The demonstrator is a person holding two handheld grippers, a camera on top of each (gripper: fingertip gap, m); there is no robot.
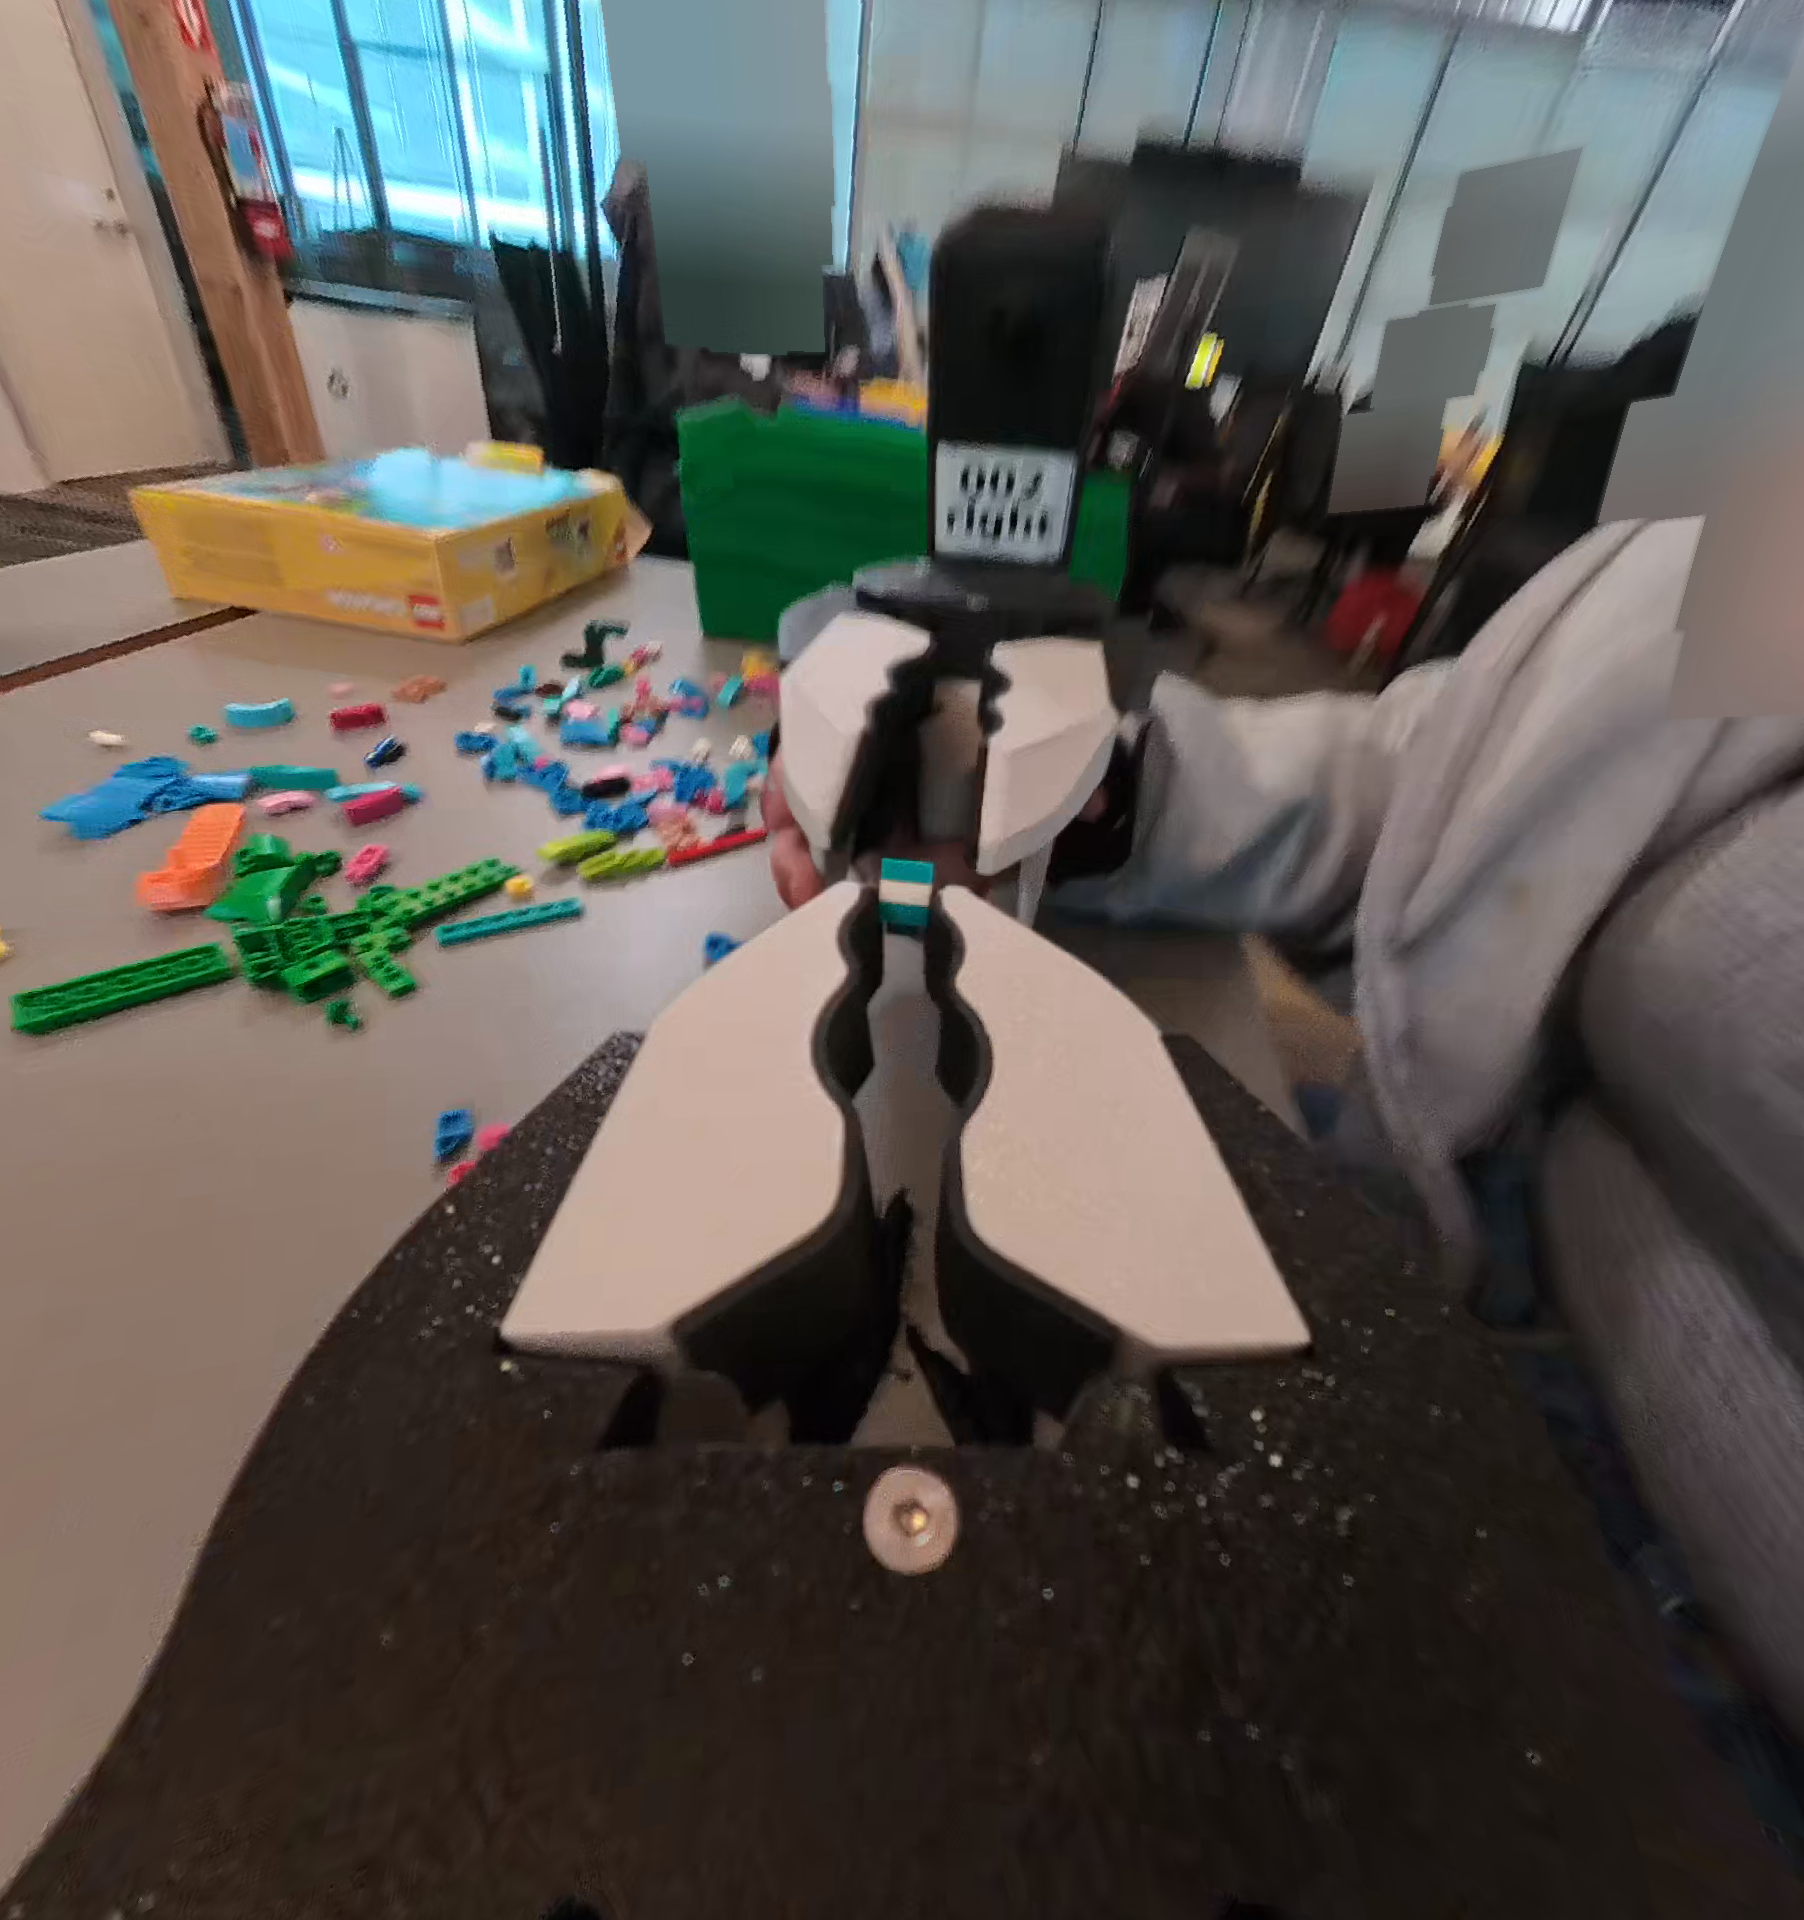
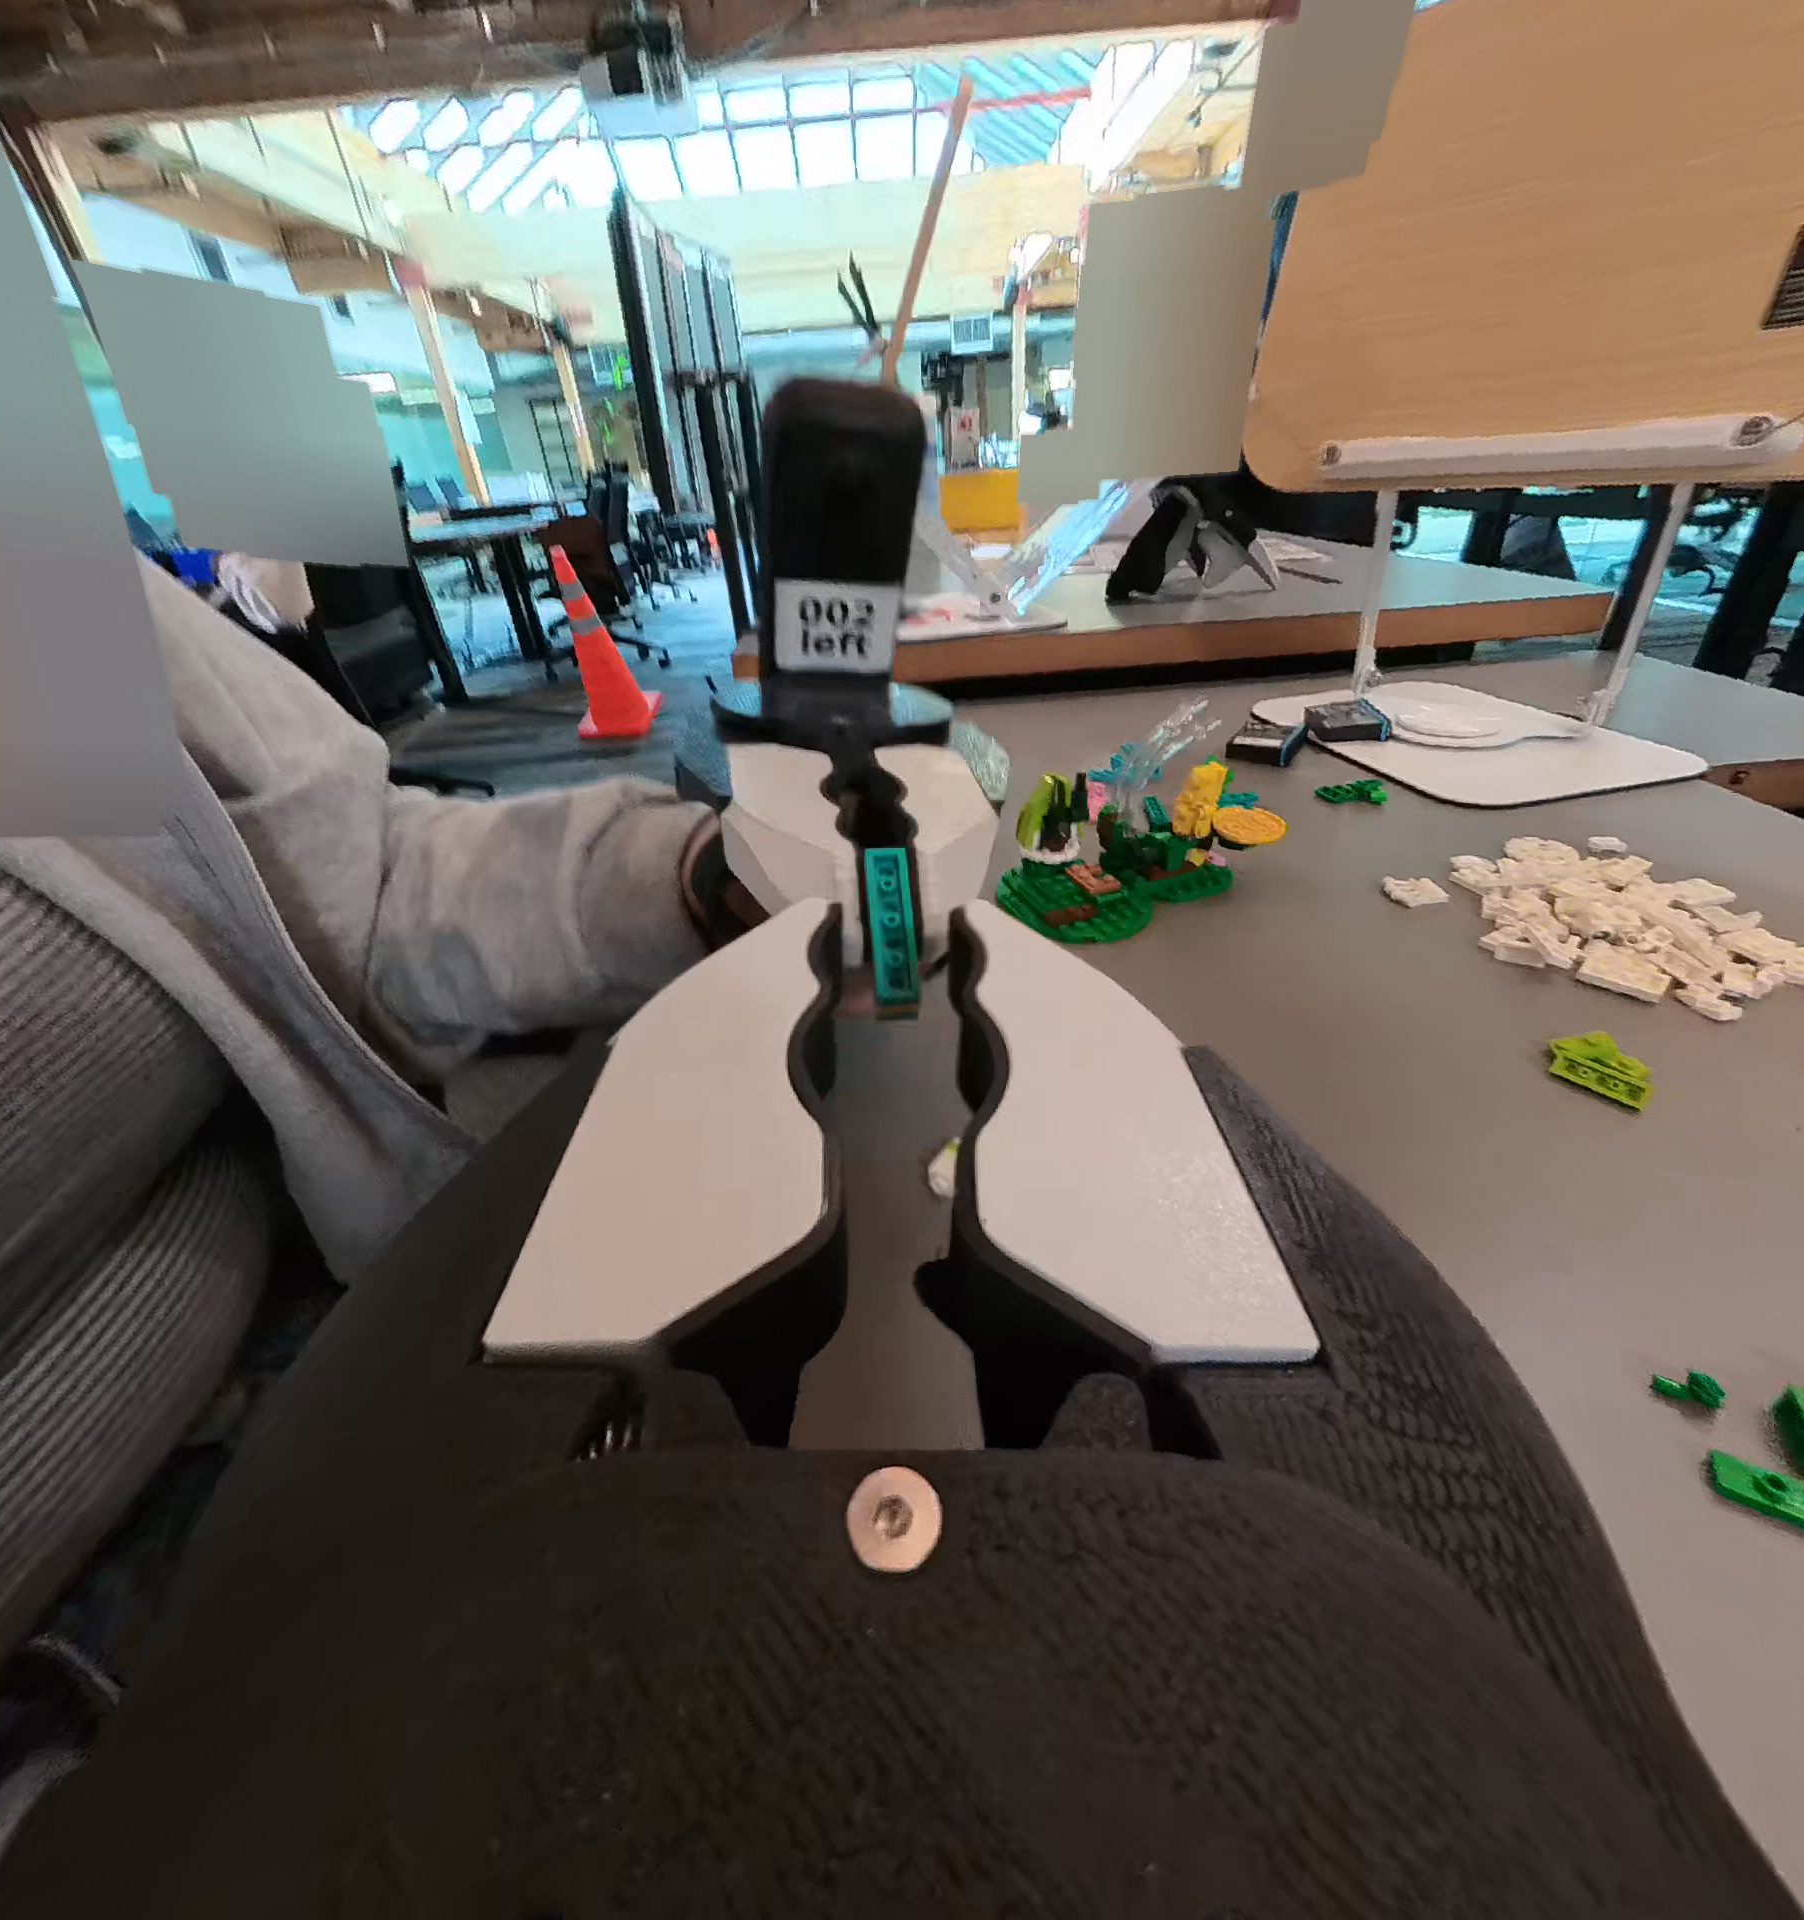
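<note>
The left tongs (image 1: 906, 920) are closed on a small stack of teal and white plastic building bricks (image 1: 904, 900), both pads pressing its sides. The right tongs (image 2: 890, 940) face them tip to tip and stand open around the far end of that stack, seen there as a long teal studded plate (image 2: 890, 925), with a gap at each pad. Below lies the grey table (image 1: 202, 1195). Loose coloured bricks (image 1: 586, 748) lie scattered far left, beside a yellow cardboard box (image 1: 378, 545). A small green brick garden model (image 2: 1137, 852) and a pile of white bricks (image 2: 1625, 925) lie to the right.
</note>
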